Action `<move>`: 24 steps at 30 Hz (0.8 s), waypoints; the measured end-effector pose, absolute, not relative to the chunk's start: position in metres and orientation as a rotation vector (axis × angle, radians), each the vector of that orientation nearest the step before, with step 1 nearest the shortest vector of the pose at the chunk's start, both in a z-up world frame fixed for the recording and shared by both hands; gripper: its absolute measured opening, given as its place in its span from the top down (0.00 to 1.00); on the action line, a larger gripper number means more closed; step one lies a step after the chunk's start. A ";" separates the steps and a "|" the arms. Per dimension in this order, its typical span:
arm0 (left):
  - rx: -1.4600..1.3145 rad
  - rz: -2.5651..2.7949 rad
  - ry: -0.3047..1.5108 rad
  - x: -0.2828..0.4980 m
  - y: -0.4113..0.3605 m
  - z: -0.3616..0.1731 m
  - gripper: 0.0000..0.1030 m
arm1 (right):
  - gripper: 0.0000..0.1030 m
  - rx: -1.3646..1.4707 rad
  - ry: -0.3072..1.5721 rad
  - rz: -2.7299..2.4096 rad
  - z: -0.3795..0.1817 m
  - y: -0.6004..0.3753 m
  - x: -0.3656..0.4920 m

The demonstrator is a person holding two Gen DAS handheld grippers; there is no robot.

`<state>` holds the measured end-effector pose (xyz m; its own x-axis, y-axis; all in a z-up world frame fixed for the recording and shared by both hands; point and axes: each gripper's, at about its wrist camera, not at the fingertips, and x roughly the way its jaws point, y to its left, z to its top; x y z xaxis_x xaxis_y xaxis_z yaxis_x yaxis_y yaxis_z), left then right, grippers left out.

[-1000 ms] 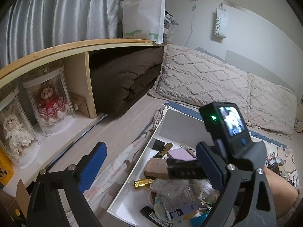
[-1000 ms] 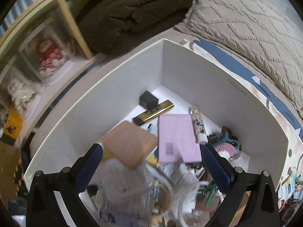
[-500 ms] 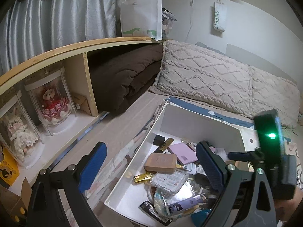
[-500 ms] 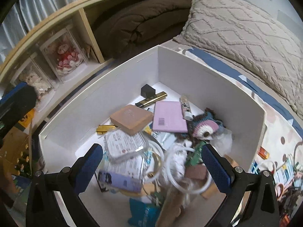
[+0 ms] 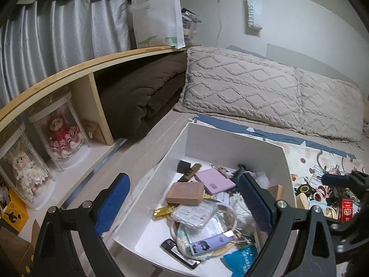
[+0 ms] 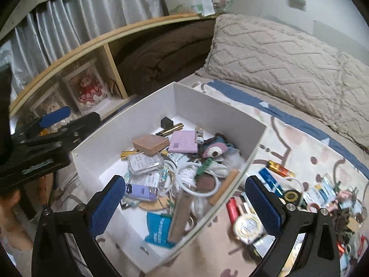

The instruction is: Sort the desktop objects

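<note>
**Both grippers empty over the sorting box**

My left gripper (image 5: 184,203) hangs spread and empty above the white box (image 6: 214,113). The tan block (image 6: 151,144) looks stiff and light; I'd pinch its edges. My right gripper (image 6: 186,198) gapes unloaded near loose bedspread (image 6: 299,143) clutter.

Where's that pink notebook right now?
In both views the pink notebook lies inside the white box, toward its far end, right of the tan block.

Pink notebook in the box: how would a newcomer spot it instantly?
Find the white box on the bed. Towards its far wall lies the pink notebook, between the tan block and a crocheted piece. It alone is flat, pastel pink and barcoded.
</note>
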<state>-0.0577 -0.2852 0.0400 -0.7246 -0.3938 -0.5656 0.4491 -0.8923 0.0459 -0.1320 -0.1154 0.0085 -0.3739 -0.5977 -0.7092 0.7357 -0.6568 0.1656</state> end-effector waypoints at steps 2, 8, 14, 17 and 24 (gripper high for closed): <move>0.793 -2.572 0.123 -0.057 -0.277 0.042 0.07 | 0.00 0.973 0.209 -2.090 0.013 -0.102 -0.128; 0.777 -2.623 0.118 -0.054 -0.249 0.047 0.07 | 0.00 0.912 0.234 -2.156 0.027 -0.056 -0.107; 0.789 -2.656 0.023 -0.050 -0.220 0.049 0.07 | 0.00 0.841 0.220 -2.211 0.036 -0.011 -0.084; 0.786 -2.672 -0.009 -0.048 -0.207 0.049 0.07 | 0.00 0.824 0.197 -2.236 0.036 0.010 -0.076; 0.776 -2.697 -0.078 -0.046 -0.181 0.046 0.02 | 0.00 0.801 0.183 -2.312 0.033 0.054 -0.065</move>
<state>-0.0456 -0.1808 0.0456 -0.7961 -0.3301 -0.5072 0.3001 -0.9432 0.1427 -0.0649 0.0543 0.0331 -0.5835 -0.5554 -0.5926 0.6416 -0.7625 0.0829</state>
